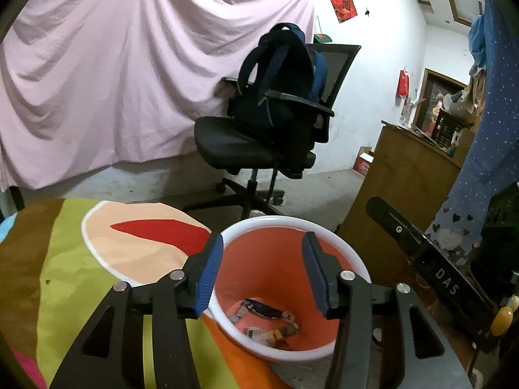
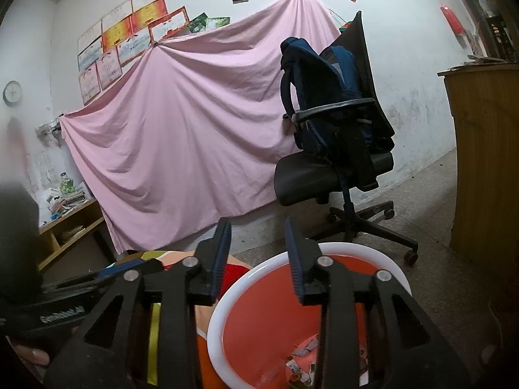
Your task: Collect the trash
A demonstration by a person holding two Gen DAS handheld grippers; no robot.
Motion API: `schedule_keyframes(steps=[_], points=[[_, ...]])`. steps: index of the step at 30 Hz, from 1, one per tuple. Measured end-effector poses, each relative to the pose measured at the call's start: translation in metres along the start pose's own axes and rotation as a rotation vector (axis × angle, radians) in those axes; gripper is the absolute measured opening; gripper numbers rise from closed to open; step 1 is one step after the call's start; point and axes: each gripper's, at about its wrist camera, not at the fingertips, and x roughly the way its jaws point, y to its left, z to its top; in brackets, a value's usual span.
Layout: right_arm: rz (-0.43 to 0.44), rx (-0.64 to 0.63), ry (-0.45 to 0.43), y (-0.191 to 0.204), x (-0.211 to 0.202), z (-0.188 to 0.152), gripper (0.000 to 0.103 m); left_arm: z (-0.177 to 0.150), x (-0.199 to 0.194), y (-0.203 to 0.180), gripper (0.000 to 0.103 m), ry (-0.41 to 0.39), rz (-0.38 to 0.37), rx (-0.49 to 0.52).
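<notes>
An orange trash bin with a white rim (image 1: pixel 353 261) stands on the floor beside the table; several wrappers and scraps (image 1: pixel 264 322) lie at its bottom. My left gripper (image 1: pixel 262 269) is open and empty, held above the bin's mouth. In the right wrist view the same bin (image 2: pixel 394 267) sits low right, with scraps (image 2: pixel 300 368) inside. My right gripper (image 2: pixel 258 253) is open and empty, above the bin's left rim. The other gripper's black body (image 2: pixel 55 316) shows at the left, held by a hand.
A table with a colourful cloth (image 1: pixel 65 265) lies left of the bin. A black office chair with a blue backpack (image 1: pixel 279 97) stands behind it. A wooden cabinet (image 1: pixel 399 175) is at the right. A pink sheet (image 1: pixel 113 64) hangs on the wall.
</notes>
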Motion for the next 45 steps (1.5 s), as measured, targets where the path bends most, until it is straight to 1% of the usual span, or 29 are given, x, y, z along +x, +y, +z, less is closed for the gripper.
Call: schedule_keyframes(steps=[5,7,8,11,13,14,15,18,21,23,25,29,31,34,40,45], points=[[-0.015,0.004,0.004,0.002,0.000,0.000,0.075,0.000,-0.017,0.008,0.046,-0.024,0.034,-0.006],[-0.021,0.004,0.004,0.004,-0.002,0.000,0.080,-0.001,-0.026,0.013,0.051,-0.038,0.048,-0.015],[-0.024,0.002,0.005,0.006,-0.003,0.001,0.081,-0.002,-0.031,0.016,0.051,-0.048,0.057,-0.022],[-0.044,-0.016,-0.002,0.013,-0.009,0.002,0.091,-0.003,-0.045,0.025,0.052,-0.067,0.075,-0.037],[-0.058,-0.025,-0.005,0.018,-0.013,0.001,0.099,-0.005,-0.055,0.031,0.052,-0.079,0.086,-0.048],[-0.060,-0.028,-0.008,0.021,-0.016,0.001,0.101,-0.005,-0.060,0.034,0.052,-0.087,0.094,-0.055],[-0.061,-0.031,-0.013,0.023,-0.018,0.001,0.103,-0.006,-0.067,0.038,0.055,-0.095,0.099,-0.063],[-0.067,-0.044,-0.025,0.034,-0.027,0.001,0.103,-0.009,-0.084,0.045,0.062,-0.127,0.124,-0.074],[-0.068,-0.054,-0.034,0.044,-0.036,0.000,0.103,-0.013,-0.101,0.051,0.064,-0.149,0.147,-0.074],[-0.071,-0.059,-0.040,0.050,-0.044,-0.003,0.103,-0.018,-0.111,0.055,0.072,-0.159,0.158,-0.080],[-0.077,-0.061,-0.051,0.056,-0.052,-0.007,0.103,-0.024,-0.124,0.058,0.084,-0.174,0.166,-0.087],[-0.037,-0.054,-0.059,0.068,-0.067,-0.017,0.103,-0.037,-0.146,0.061,0.086,-0.202,0.193,-0.077],[-0.025,-0.063,-0.060,0.075,-0.073,-0.022,0.103,-0.046,-0.159,0.061,0.101,-0.219,0.218,-0.072],[-0.011,-0.086,-0.070,0.087,-0.085,-0.028,0.103,-0.059,-0.176,0.062,0.101,-0.257,0.237,-0.077],[0.004,-0.103,-0.101,0.110,-0.115,-0.044,0.103,-0.088,-0.206,0.065,0.101,-0.283,0.282,-0.085],[-0.018,-0.124,-0.136,0.128,-0.144,-0.062,0.103,-0.107,-0.223,0.069,0.101,-0.284,0.309,-0.100]])
